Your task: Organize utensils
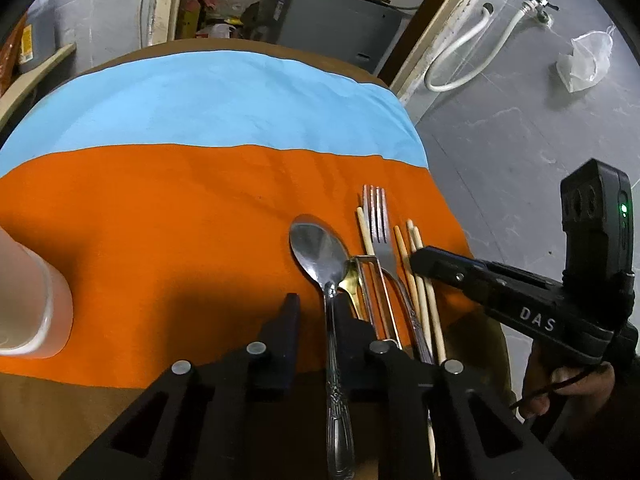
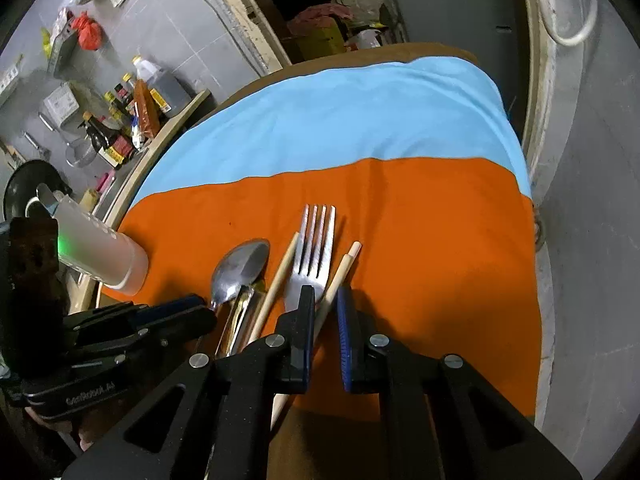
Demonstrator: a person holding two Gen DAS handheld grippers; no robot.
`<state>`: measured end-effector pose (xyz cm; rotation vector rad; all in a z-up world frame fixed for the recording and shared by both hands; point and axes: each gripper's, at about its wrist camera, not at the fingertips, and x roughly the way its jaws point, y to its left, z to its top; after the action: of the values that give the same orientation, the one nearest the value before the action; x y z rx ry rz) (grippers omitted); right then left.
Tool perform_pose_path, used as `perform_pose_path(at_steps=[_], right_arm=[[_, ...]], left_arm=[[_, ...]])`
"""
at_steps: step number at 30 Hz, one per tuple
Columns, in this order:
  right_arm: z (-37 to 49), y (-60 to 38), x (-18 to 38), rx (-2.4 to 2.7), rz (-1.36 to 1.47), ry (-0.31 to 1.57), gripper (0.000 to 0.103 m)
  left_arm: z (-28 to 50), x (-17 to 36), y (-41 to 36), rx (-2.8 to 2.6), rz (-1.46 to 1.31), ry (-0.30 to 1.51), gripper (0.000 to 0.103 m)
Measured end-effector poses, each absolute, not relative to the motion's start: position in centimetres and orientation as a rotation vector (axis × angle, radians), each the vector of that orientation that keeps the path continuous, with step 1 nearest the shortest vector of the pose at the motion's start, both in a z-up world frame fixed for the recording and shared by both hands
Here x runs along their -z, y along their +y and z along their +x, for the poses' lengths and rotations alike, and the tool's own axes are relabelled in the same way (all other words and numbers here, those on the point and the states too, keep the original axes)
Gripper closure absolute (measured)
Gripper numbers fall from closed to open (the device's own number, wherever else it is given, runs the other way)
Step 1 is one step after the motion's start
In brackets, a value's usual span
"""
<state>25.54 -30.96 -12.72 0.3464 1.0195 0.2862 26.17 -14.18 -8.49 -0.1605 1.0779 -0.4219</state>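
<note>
A: Nearest first, left wrist view. The left gripper (image 1: 318, 308) is at the table's near edge, and the steel spoon (image 1: 316, 248) has its handle between the jaws.

B: Clamped?

A: No. The handle lies against one finger (image 1: 348, 320), and a strip of orange cloth (image 1: 160, 240) shows between it and the other. The jaws are narrow but released.

B: And the right gripper (image 2: 326, 300)?

A: Also at the near edge, jaws narrow. A chopstick (image 2: 344, 268) runs slantwise between the tips and passes under one finger (image 2: 304, 320). Pinched or just straddled, I can't tell.

B: In the left view?

A: Its tip (image 1: 416, 260) sits on the chopsticks (image 1: 400, 240) to the right of the fork (image 1: 378, 232). A hand (image 1: 568, 388) grips its handle beyond the table's right edge.

B: How do the utensils lie?

A: All on the orange cloth near the near edge, heads pointing to the far edge. In order there's the spoon, a gold spoon (image 1: 348, 280) half under it, a thin metal loop (image 1: 368, 280), one chopstick (image 1: 364, 232), the fork, then more chopsticks.

B: Anything else?

A: A pale perforated holder (image 2: 100, 252) at the orange cloth's left edge, well apart from the utensils.

B: Further back?

A: Blue cloth (image 1: 220, 100) covers the far half, and the brown table (image 1: 60, 420) shows around both cloths.
</note>
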Motion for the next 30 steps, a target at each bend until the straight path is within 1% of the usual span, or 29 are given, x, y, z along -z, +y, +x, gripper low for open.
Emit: perform_pose_path(at_steps=[11, 12, 13, 17, 21, 27, 29, 30], right_arm=[[24.5, -32.2, 13.9, -0.294, 0.477, 1.057, 0.094], [24.4, -32.2, 13.9, -0.294, 0.483, 1.057, 0.095], [24.4, -32.1, 13.8, -0.293, 0.484, 1.055, 0.095], [23.8, -32.0, 13.6, -0.298, 0.505, 1.06, 0.097], [23.2, -32.4, 13.5, -0.296, 0.501, 1.057, 0.097], [23.1, -32.9, 14.1, -0.258, 0.503, 1.098, 0.097], [23.3, -32.8, 14.4, -0.256, 0.501, 1.116, 0.097], [23.3, -32.7, 14.5, -0.257, 0.499, 1.122, 0.097]], left_arm=[[28.5, 9.2, -14.3, 0.466, -0.234, 1.159, 0.088], [28.5, 9.2, -14.4, 0.469, -0.229, 1.159, 0.091], [28.5, 9.1, -14.5, 0.483, -0.231, 1.155, 0.098], [28.0, 8.9, -14.6, 0.471, -0.239, 1.141, 0.099], [27.2, 8.8, -13.7, 0.444, -0.254, 1.137, 0.099], [27.7, 9.0, -13.9, 0.461, -0.25, 1.18, 0.098], [28.0, 9.1, -14.1, 0.471, -0.24, 1.188, 0.095], [28.1, 9.2, -14.2, 0.472, -0.238, 1.193, 0.089]])
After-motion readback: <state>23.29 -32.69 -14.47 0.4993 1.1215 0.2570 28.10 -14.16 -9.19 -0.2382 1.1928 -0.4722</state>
